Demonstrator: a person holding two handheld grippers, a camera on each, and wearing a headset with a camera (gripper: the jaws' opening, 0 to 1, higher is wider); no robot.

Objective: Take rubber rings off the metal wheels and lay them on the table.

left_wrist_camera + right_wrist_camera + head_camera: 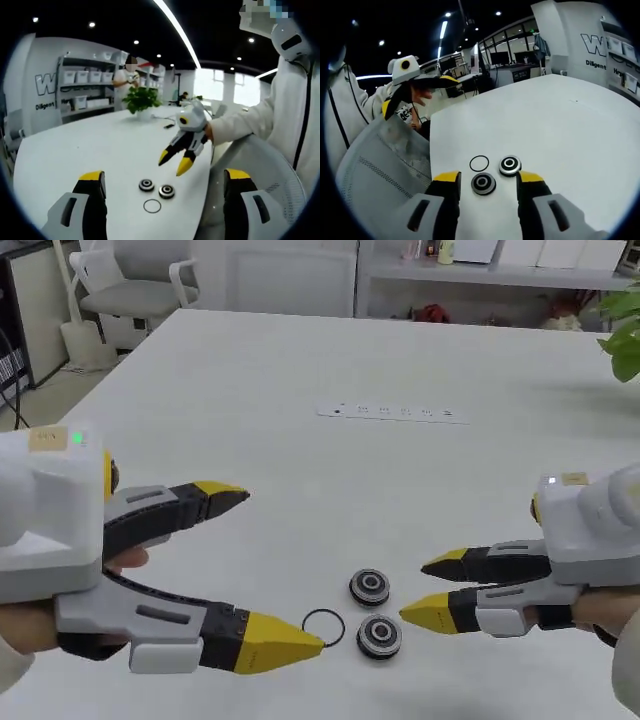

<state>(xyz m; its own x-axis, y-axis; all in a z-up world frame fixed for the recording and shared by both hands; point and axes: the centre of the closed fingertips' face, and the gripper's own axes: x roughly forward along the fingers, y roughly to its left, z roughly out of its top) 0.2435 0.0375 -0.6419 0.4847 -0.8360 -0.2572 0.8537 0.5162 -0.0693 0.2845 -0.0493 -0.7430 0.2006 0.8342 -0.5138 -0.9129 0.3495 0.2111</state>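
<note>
A white table (330, 360) took up most of the head view, from the bottom edge to the upper part of the frame. An office chair (130, 285) stood beyond its upper-left corner, and the leaves of a plant (625, 335) hung in at the upper right edge.

The left gripper (268, 568) filled the lower left of the head view. It was held in a hand, with its yellow-tipped jaws spread wide and nothing between them. The right gripper (420, 590) came in from the right edge, lower than mid-height. Its jaws were only a little apart and also empty, and the tips pointed toward the lower centre.

A flat white power strip (392, 412) lay on the table above the centre of the frame, well apart from everything else.

One metal wheel (370, 586) lay flat at the lower centre, with a dark outer band around a bright hub. A second wheel (379, 635) of the same look lay just below it, near but apart. Whether those dark bands were rubber could not be told. In the right gripper view, that gripper's jaws rose on either side of the second wheel, just short of it.

A thin black rubber ring (322, 626) lay loose and flat on the table just left of the second wheel. The left gripper's lower jaw tip met its edge in the picture. Whether they touched could not be told.
</note>
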